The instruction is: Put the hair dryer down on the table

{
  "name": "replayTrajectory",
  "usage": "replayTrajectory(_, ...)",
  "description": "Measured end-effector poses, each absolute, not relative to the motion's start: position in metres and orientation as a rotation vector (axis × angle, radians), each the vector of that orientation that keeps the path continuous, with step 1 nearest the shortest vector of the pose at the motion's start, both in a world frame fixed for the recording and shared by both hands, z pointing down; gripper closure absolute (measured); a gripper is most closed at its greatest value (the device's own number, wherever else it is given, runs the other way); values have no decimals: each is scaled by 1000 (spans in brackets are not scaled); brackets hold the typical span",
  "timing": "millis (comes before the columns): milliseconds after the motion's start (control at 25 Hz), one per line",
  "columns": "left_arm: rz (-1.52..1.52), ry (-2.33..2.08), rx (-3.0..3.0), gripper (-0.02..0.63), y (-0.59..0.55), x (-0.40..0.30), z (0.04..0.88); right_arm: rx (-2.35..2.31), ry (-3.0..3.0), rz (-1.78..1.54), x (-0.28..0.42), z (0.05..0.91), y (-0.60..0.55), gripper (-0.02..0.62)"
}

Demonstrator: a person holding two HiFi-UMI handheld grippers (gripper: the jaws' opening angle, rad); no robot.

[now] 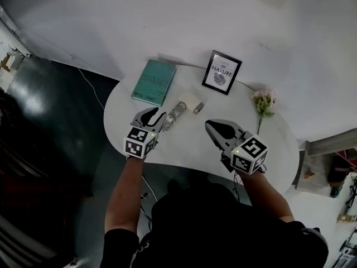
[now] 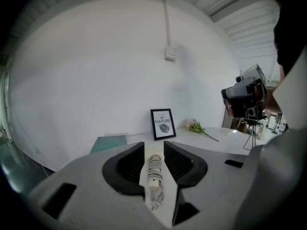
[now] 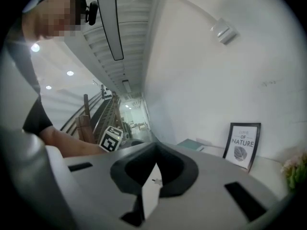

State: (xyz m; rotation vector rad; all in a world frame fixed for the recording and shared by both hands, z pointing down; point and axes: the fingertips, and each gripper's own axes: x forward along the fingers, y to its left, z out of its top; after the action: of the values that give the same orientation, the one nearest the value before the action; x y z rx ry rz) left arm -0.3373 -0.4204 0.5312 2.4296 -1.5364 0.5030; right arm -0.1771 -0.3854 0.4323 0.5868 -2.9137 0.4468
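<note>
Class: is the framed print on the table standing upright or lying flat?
Upright: the framed print stands on its lower edge on the table, and both gripper views show its face.

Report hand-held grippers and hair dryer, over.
Left hand-held gripper open, empty. Right hand-held gripper shut, empty. Hair dryer lying on table. Nothing in the way.

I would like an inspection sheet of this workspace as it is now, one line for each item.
Surface: white table, mostly bare.
Job's things: hair dryer lying on the table, its bundled cord beside it.
Clutter: teal book, framed print, flower.
Grippers: left tool open, cord between its jaws, not gripped; right tool shut, empty.
Cables: thin cable on the floor.
Surroundings: white wall, dark floor.
</note>
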Motion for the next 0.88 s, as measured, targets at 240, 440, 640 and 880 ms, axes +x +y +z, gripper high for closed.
replayTrajectory(240,386,-1563,2505,547,-367,-358,497,608,-2891,417,-202,423,-334,591)
replayTrajectory(440,222,-1585,2545,597,-336,-366,470,675,-2883,386,-206,413,-306,591)
replayTrajectory(640,93,-1612,2599,598,-306,-360,437,718,-2892,344,-194,401,-290,591)
replayTrajectory(880,78,-1662,2670,598,-276,-343,404,811,-2957,225,-168,374,-302,591)
